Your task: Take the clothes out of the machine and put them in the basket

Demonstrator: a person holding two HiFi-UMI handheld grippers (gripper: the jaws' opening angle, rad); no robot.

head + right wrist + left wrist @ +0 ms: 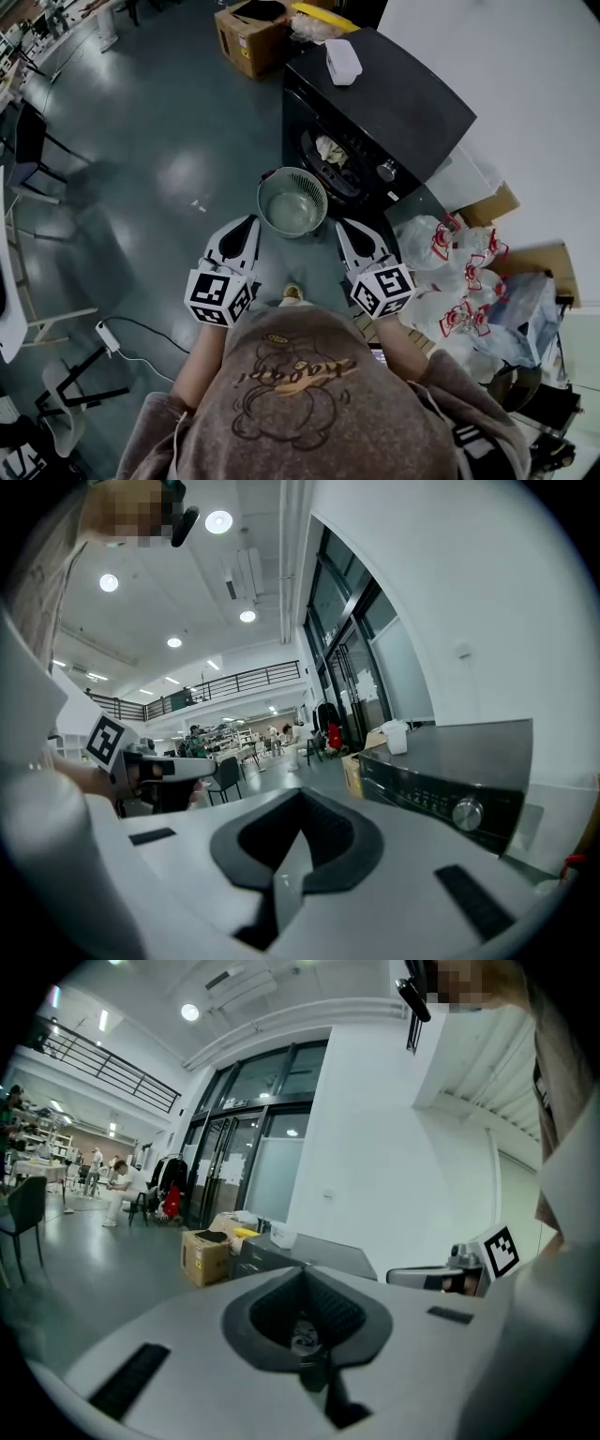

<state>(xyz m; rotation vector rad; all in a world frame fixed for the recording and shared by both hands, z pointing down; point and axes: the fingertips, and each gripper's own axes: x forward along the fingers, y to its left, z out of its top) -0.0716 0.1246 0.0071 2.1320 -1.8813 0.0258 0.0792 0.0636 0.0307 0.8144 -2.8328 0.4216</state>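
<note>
Pale clothes are seen inside the machine. Before it the basket is set, with the left gripper and right gripper held nearby, jaws closed and empty.

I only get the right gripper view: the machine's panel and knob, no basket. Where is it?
Observer: The basket stands on the floor right in front of the machine, as the head view shows.
Operator: Anything in it?
Observer: No, from above it looks empty.
Operator: Can you see clothes inside the machine?
Observer: Yes, pale clothes show in its opening, just behind the basket.
</note>
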